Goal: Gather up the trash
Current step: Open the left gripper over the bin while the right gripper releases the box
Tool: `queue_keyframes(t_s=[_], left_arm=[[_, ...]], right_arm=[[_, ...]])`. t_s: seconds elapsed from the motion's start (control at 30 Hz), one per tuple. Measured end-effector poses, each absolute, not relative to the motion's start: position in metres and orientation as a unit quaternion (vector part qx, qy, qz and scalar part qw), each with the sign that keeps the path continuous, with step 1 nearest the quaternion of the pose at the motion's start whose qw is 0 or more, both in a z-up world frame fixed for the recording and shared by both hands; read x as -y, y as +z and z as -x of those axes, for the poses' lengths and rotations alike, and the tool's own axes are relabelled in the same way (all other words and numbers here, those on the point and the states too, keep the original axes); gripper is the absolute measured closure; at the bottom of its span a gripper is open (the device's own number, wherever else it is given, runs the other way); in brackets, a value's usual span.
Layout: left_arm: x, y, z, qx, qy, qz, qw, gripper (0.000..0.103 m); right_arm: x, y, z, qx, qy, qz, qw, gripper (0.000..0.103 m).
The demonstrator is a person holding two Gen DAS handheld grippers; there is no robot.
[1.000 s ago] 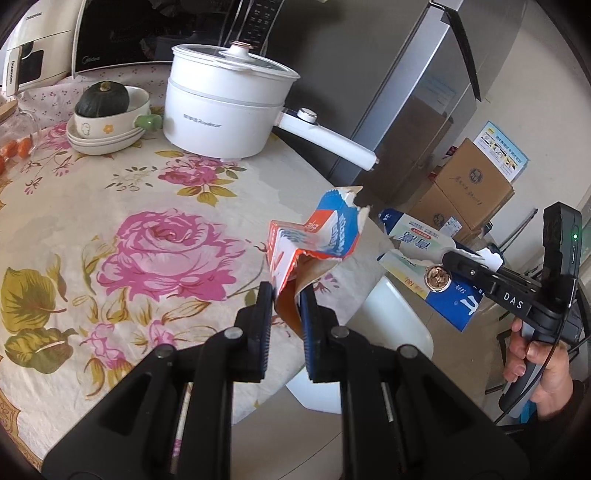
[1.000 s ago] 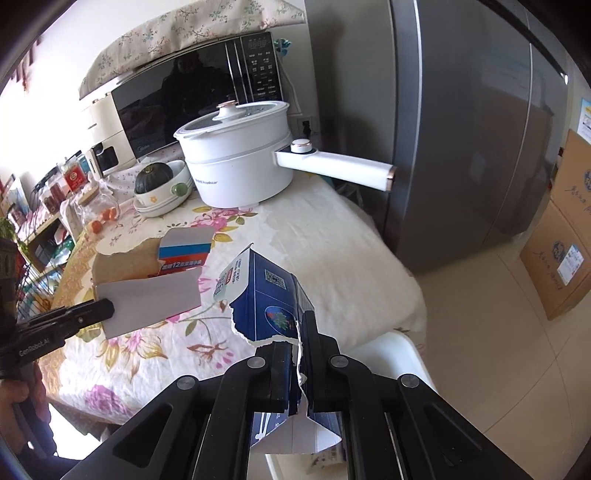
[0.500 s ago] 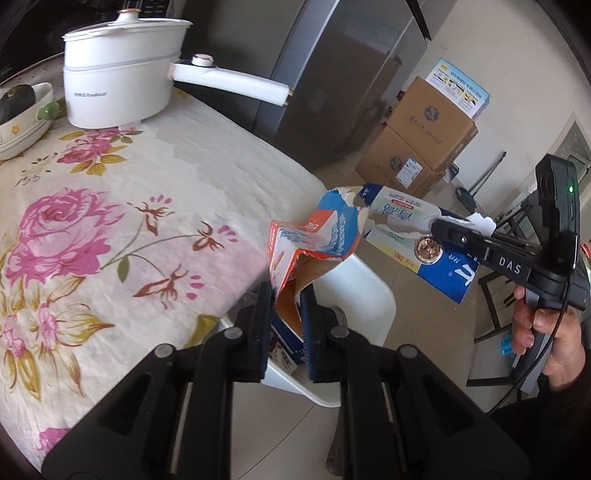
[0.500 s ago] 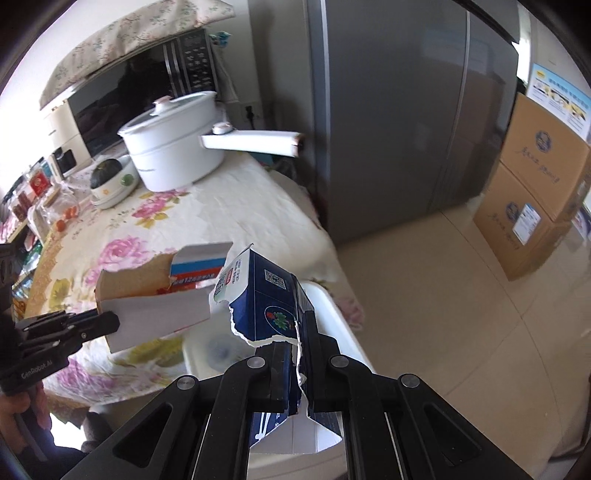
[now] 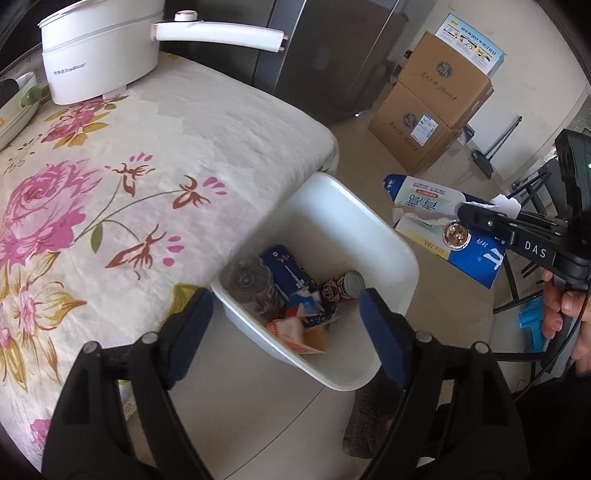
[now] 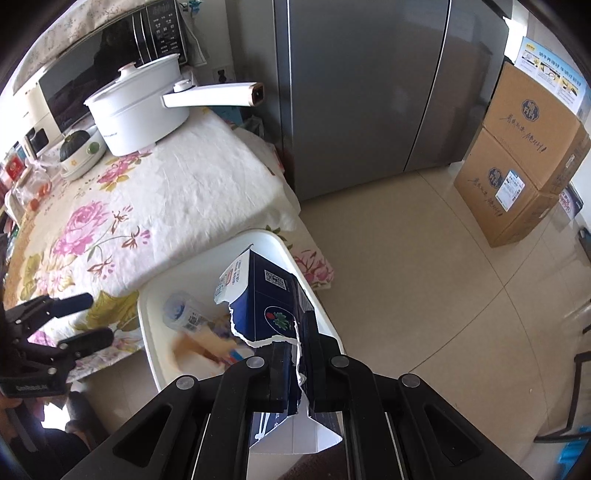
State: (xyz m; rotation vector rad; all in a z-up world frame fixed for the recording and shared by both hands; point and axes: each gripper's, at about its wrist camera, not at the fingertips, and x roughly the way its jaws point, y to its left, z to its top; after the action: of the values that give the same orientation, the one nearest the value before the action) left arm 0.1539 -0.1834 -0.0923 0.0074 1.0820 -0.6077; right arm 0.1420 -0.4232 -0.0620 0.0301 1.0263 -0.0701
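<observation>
A white trash bin [image 5: 369, 225] stands on the floor beside the table. My left gripper [image 5: 286, 314] hangs above it, its jaws opening wide with nothing between them. The torn red-and-white carton [image 5: 291, 332] lies in the bin among a plastic bottle [image 5: 247, 282], a can [image 5: 351, 286] and other packaging. My right gripper [image 6: 303, 354] is shut on a torn dark blue carton [image 6: 266, 291], held over the bin [image 6: 147, 332]. In the left wrist view that blue carton [image 5: 436, 225] hangs to the right of the bin, pinched by the right gripper [image 5: 469, 218].
A table with a floral cloth [image 5: 110, 166] holds a white electric pot [image 5: 96, 55] whose long handle [image 5: 218, 35] juts toward a grey fridge [image 6: 362, 92]. Two stacked cardboard boxes [image 6: 524, 155] stand on the tiled floor. A person's hand [image 5: 565, 314] grips the right tool.
My left gripper has opened and the red-and-white carton has dropped into the bin. Both grippers moved off the table edge to above the bin. The right one still holds the blue carton.
</observation>
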Motion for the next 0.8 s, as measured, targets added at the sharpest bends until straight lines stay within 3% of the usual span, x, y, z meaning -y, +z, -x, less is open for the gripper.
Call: queue_keyframes(t_s=[0.4, 0.47, 0.53, 0.8], left_arm=[[0.132, -0.083, -0.147, -0.501, -0.222, -0.021, 0.836, 0.001], [0.126, -0.08, -0.144, -0.499, -0.214, -0.023, 0.839, 0.001], [0.119, -0.079, -0.14, -0.498, -0.206, -0.028, 0.842, 0.001], [0.094, -0.075, -0.121, -0.493, -0.168, -0.037, 0.853, 0.001]], right_arm=[[0.383, -0.071, -0.163, -0.504, -0.015, 0.003, 0.864, 0.091], [0.378, -0.072, -0.166, -0.498, -0.007, -0.007, 0.867, 0.08], [0.374, -0.072, -0.168, -0.499, -0.018, -0.014, 0.866, 0.038], [0.347, -0.052, -0.154, -0.48, -0.016, -0.031, 0.877, 0.027]])
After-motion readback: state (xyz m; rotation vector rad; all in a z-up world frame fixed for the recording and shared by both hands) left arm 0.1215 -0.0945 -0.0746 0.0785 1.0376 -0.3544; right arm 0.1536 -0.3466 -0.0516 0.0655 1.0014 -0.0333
